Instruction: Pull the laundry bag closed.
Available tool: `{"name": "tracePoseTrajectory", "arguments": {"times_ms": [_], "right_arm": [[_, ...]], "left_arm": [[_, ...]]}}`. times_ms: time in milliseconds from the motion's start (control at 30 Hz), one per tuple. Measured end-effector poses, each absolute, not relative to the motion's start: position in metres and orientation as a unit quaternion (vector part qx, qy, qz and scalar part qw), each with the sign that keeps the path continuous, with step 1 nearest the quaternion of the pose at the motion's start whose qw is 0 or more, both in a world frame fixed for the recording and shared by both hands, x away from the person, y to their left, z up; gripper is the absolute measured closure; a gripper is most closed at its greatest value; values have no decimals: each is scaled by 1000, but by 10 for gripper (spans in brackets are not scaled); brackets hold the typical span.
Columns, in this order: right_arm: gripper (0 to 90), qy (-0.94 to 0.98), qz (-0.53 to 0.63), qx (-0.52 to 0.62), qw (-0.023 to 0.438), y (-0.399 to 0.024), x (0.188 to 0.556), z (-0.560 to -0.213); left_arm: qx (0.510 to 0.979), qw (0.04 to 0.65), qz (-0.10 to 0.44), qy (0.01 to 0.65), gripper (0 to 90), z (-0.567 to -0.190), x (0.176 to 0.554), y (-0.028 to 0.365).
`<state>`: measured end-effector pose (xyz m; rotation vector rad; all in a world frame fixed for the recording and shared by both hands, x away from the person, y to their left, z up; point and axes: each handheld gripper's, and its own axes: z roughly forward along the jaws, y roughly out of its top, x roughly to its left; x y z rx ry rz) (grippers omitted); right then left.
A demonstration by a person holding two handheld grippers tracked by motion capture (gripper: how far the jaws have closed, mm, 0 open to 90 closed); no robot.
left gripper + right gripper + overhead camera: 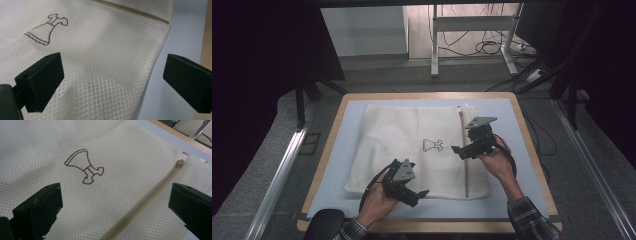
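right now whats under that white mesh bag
The mesh bag lies flat on a pale blue mat, which sits on the wooden table. Whatever is beneath the bag's middle, or inside it, is covered from view.

No readable words or numbers; the sole sign is a brown outlined dress emblem point(84, 167) on the white mesh bag point(392, 135).

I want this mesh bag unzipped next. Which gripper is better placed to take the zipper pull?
Probably the right gripper: it is open over the zipper, with the pull ahead of its jaws. The left gripper is open at the mesh bag's near edge, far from it.
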<state>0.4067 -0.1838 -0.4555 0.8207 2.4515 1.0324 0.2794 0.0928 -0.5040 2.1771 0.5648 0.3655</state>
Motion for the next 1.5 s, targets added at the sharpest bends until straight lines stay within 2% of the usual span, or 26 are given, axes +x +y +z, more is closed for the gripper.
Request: {"name": "tracePoseTrajectory", "arguments": {"times_ms": [1500], "right_arm": [[0,862,378,279,190,-198,359,-448]], "left_arm": [[859,410,167,257,32,-498,273,132]]}}
